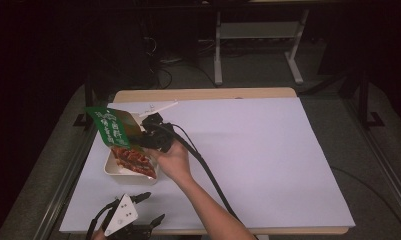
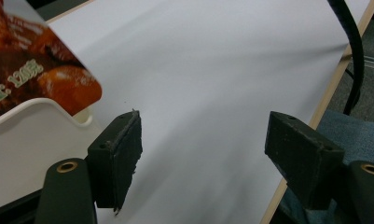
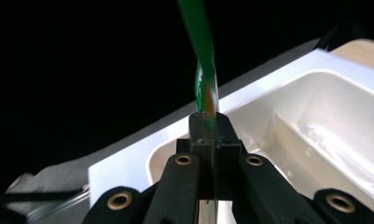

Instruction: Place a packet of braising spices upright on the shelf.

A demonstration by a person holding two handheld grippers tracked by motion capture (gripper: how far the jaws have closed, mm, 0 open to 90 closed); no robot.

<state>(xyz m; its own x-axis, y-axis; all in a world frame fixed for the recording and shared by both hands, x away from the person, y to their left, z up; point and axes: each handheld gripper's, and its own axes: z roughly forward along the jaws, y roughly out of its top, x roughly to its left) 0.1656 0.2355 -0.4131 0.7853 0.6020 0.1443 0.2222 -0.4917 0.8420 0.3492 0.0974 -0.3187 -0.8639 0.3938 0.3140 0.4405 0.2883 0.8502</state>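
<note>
A white plastic food tray [image 1: 116,173] sits at the left of the table. Its printed cover film, green [image 1: 110,128] on the raised part and red-brown [image 1: 134,160] lower down, stands up from the tray. My right gripper [image 1: 146,132] is over the tray's far side, shut on the film's edge. In the right gripper view the thin green film [image 3: 201,42] rises edge-on from between the closed jaws [image 3: 209,122], with the tray's hollow [image 3: 315,116] behind. My left gripper [image 1: 155,206] rests open near the front edge, its jaws [image 2: 203,149] wide apart beside the tray wall [image 2: 31,135] and film [image 2: 35,79].
A large white sheet [image 1: 258,150] covers the wooden table [image 1: 203,94]. A thin white strip [image 1: 160,107] lies behind the tray. The right gripper's black cable [image 1: 208,175] trails along the forearm to the front edge. A blue seat [image 2: 357,135] is below the table edge.
</note>
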